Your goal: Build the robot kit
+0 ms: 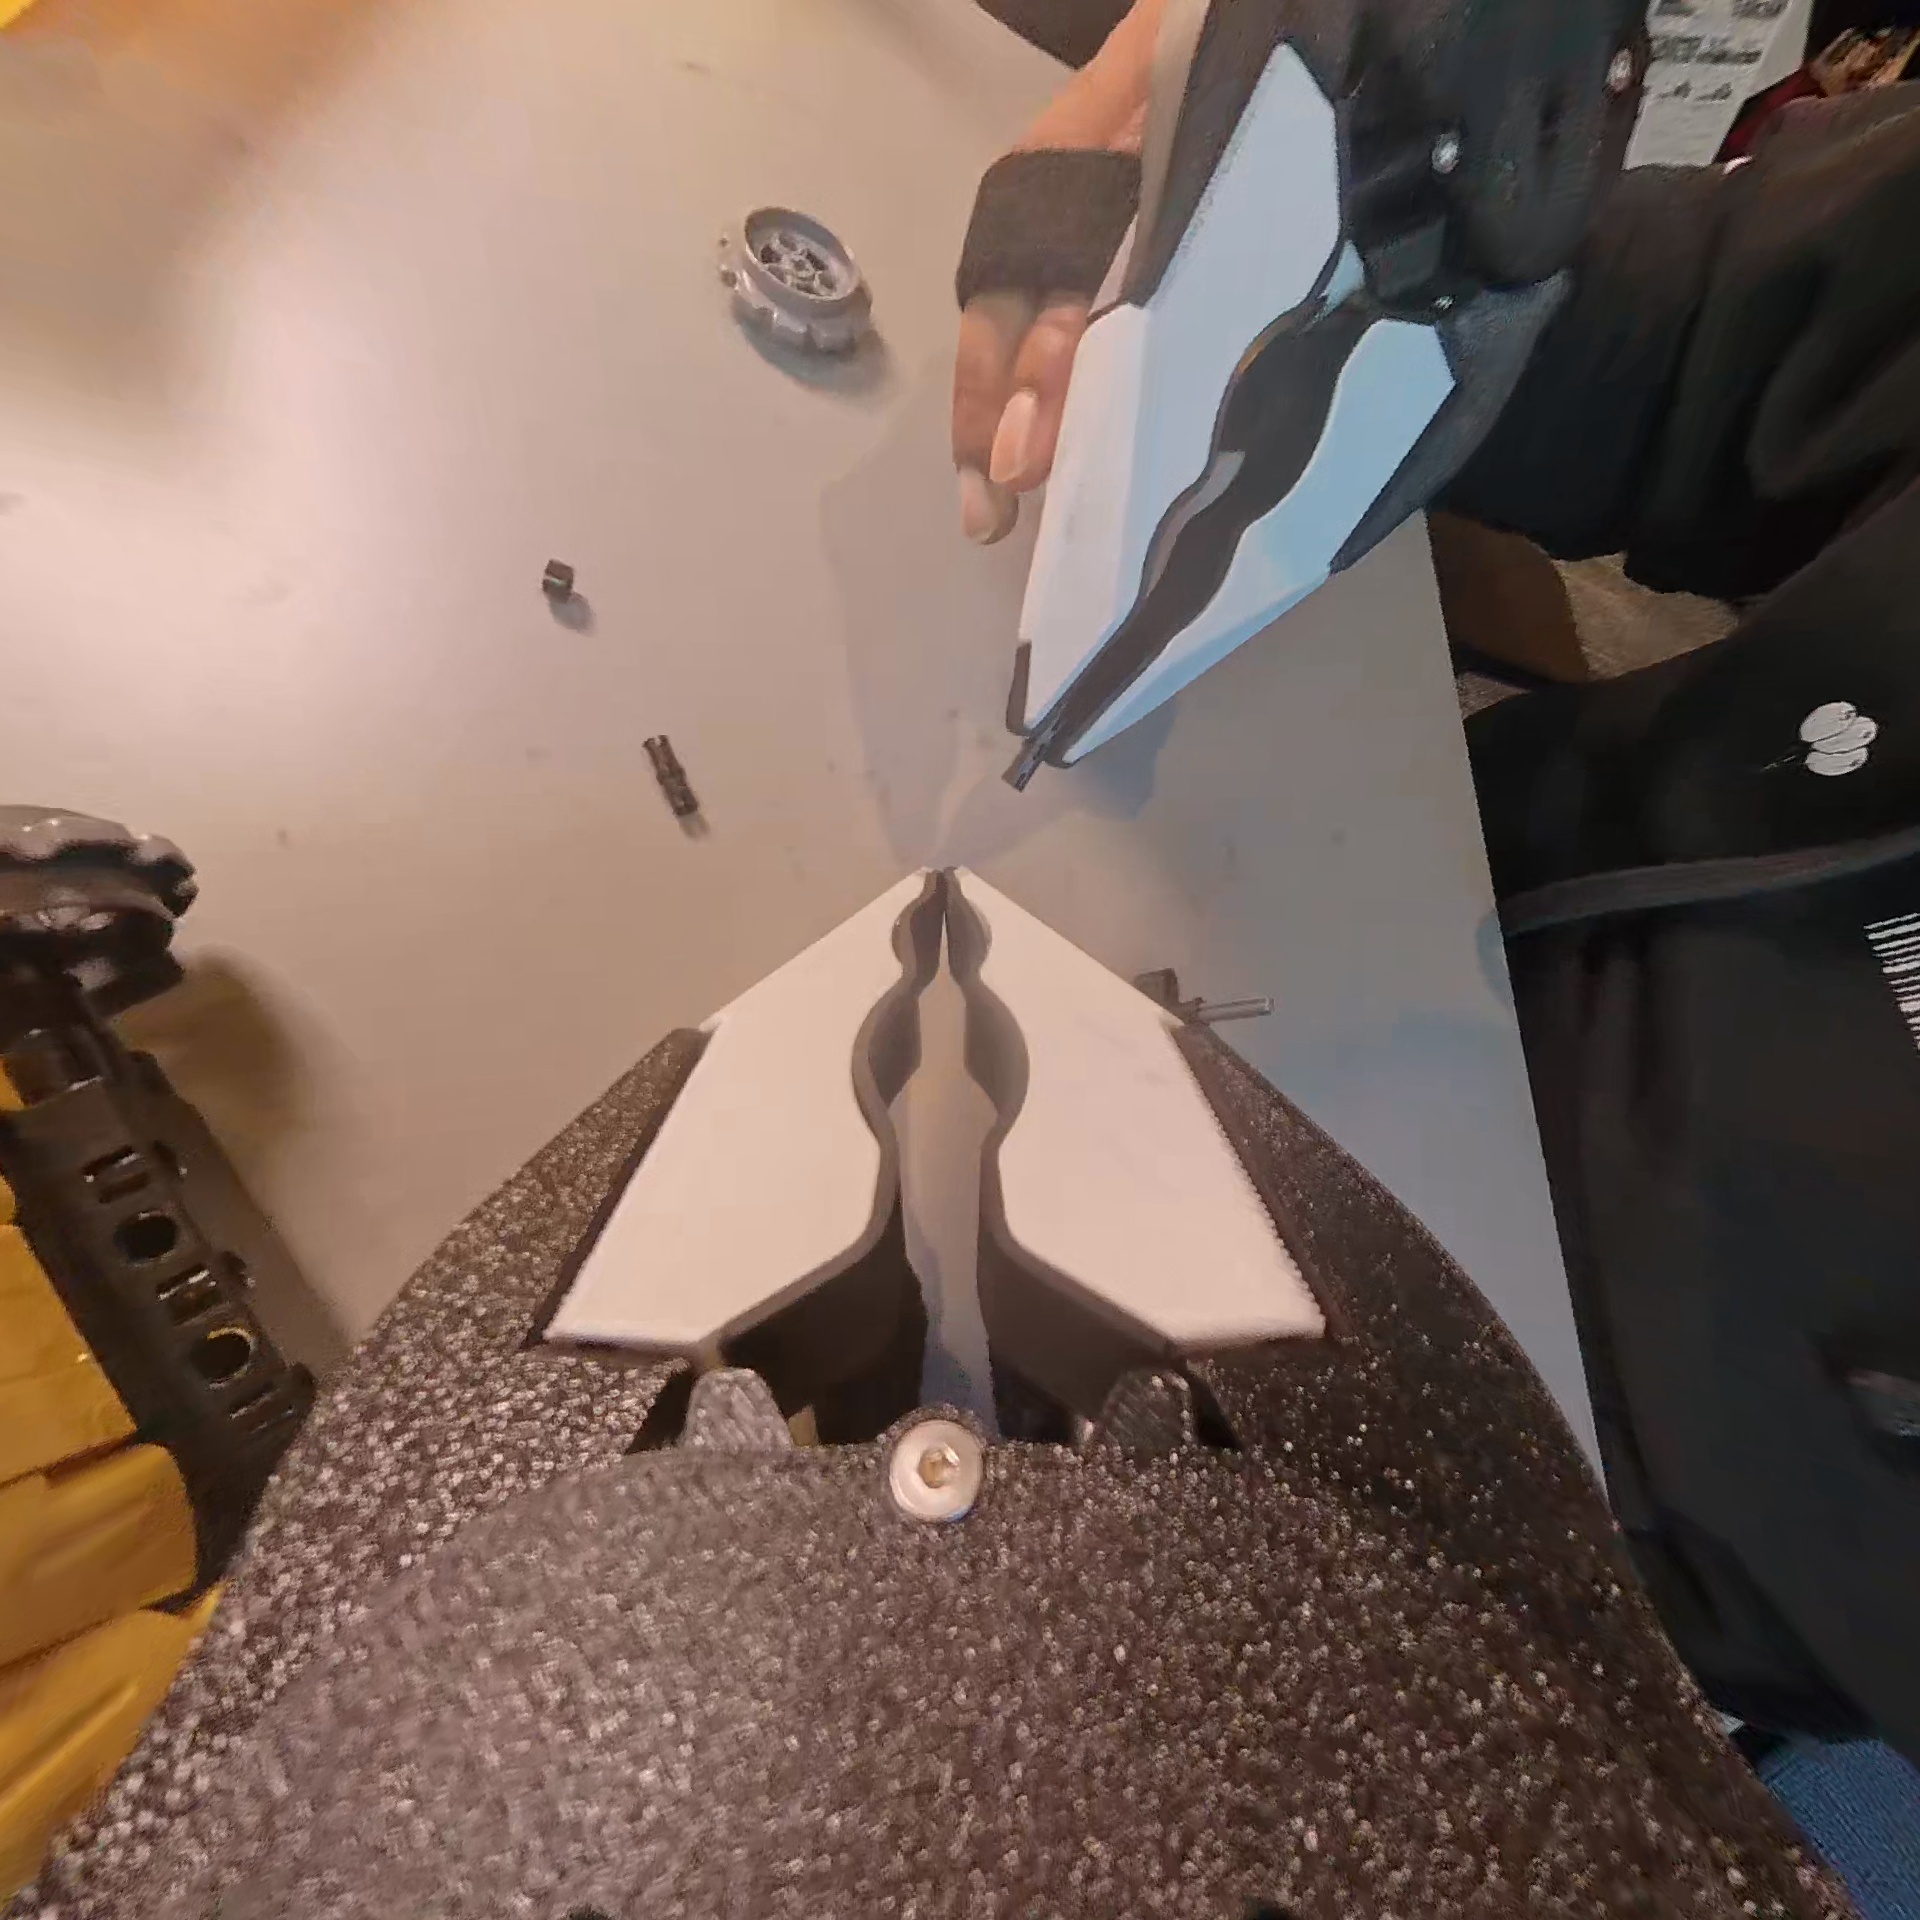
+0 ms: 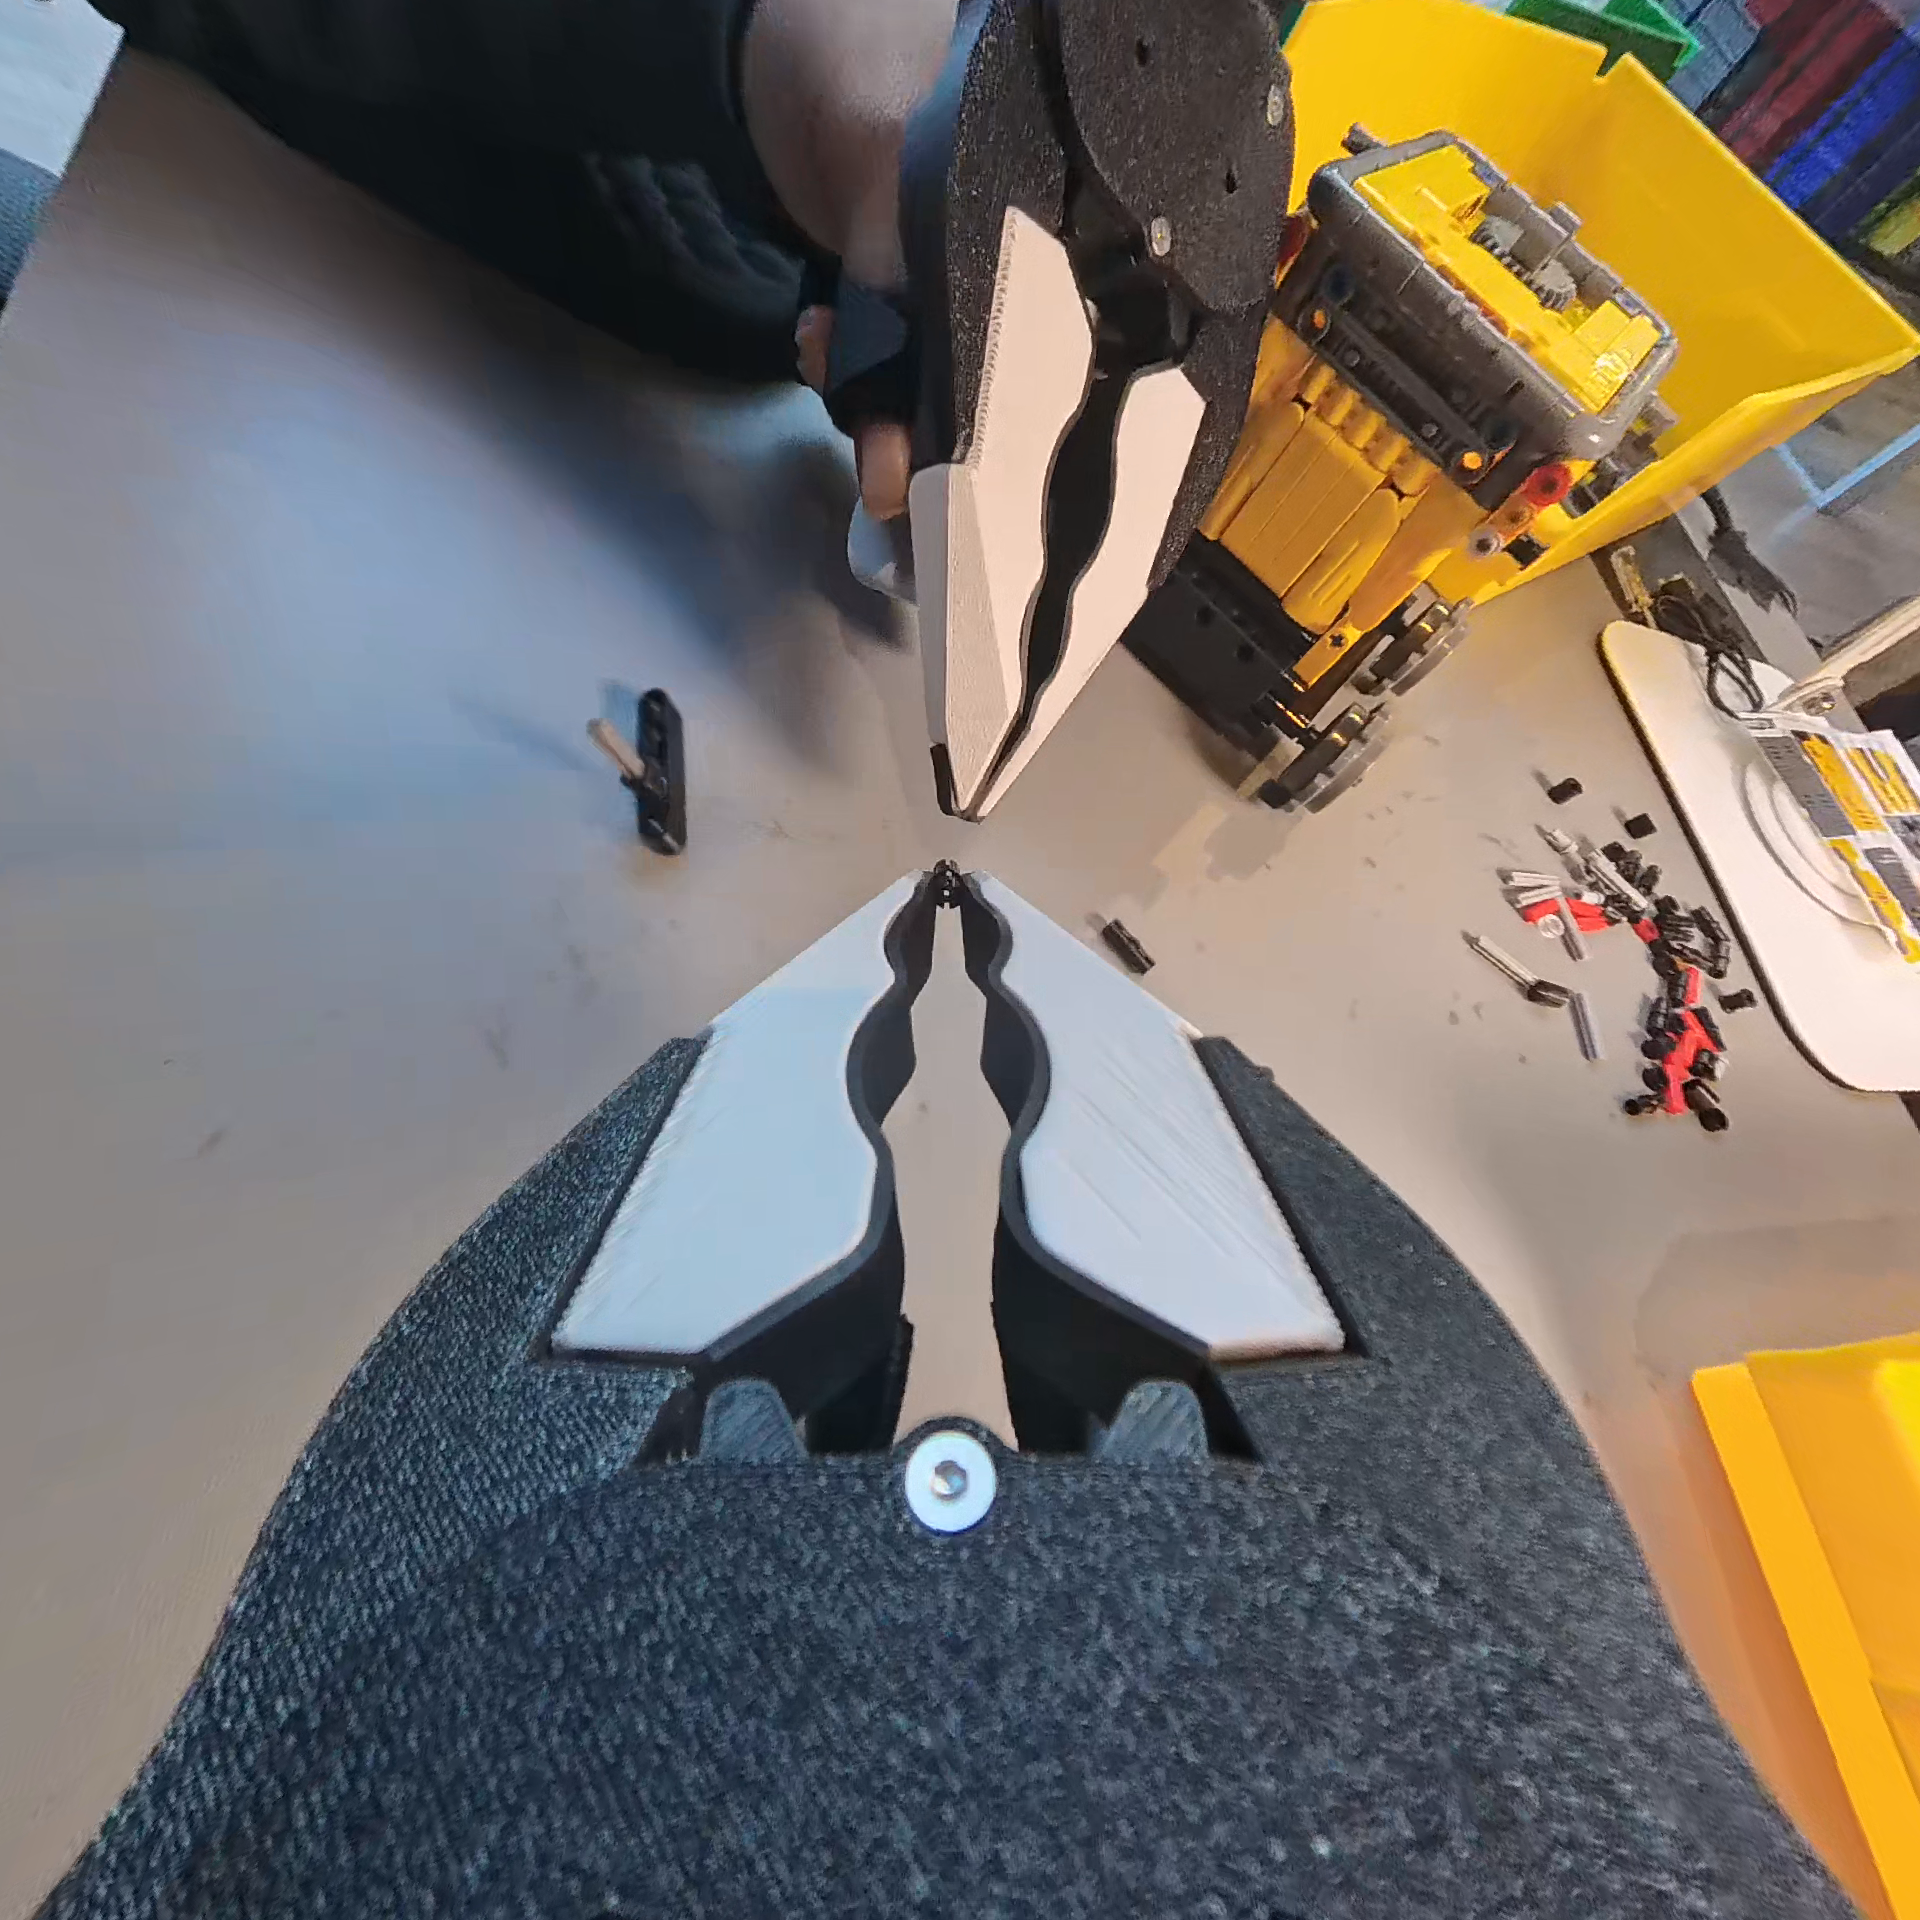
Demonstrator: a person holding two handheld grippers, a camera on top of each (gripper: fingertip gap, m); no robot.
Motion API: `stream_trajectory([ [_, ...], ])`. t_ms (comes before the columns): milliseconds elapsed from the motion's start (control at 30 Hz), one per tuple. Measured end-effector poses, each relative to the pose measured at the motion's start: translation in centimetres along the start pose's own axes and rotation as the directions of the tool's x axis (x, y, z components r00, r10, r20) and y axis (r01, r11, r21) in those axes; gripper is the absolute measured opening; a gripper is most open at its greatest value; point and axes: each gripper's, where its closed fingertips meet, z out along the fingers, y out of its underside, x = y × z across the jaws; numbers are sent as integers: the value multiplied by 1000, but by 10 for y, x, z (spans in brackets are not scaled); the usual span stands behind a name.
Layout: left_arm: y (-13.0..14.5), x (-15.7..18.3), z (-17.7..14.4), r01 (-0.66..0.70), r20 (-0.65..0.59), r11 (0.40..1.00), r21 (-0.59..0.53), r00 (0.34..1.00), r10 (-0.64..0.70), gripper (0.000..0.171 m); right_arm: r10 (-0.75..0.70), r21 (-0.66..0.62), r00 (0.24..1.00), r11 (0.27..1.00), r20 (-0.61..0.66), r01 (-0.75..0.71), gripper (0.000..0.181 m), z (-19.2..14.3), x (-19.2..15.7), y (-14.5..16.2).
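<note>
Table point(image 2: 312, 520); right gripper's point(image 2: 943, 883) pin point(image 2: 945, 891) indistinct

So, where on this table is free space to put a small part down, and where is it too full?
Free: the table left of the black beam, and the patch between the grey wheel and two black pins. Crowded: the pile of small parts by the white board and beside the yellow model.

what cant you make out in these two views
- Small black part pinched in the right gripper: too tiny to identify in either view.
- Yellow brick vehicle: partly hidden by the left gripper in the right wrist view, cut off by the left wrist view's edge.
</note>
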Motion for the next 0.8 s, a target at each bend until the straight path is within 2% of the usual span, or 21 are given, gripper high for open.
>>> stream_trajectory([
  [133,-7,12,-15,-170,66,985,22,984,168,0,10,-10,1000,1000,-4,-10,4,0,1,4],
  [233,3,27,-25,-222,104,975,-26,969,223,6,13,-17,1000,1000,-2,-13,4,-1,1,6],
  [400,44,48,-16,-154,128,972,-178,976,178,16,14,-14,1000,1000,6,-14,5,3,-1,8],
  [567,62,52,-1,-122,222,966,-229,959,174,24,-1,-11,1000,1000,20,1,4,7,-5,6],
  [633,61,45,-1,-167,293,959,-231,927,233,8,3,-4,1000,1000,21,-3,4,5,-6,5],
  [700,60,43,-1,-236,304,937,-256,901,310,5,10,10,1000,1000,22,-10,4,4,-6,4],
  [800,48,23,-10,-376,399,872,-313,781,480,5,37,42,999,998,31,-39,4,1,-5,-1],
])
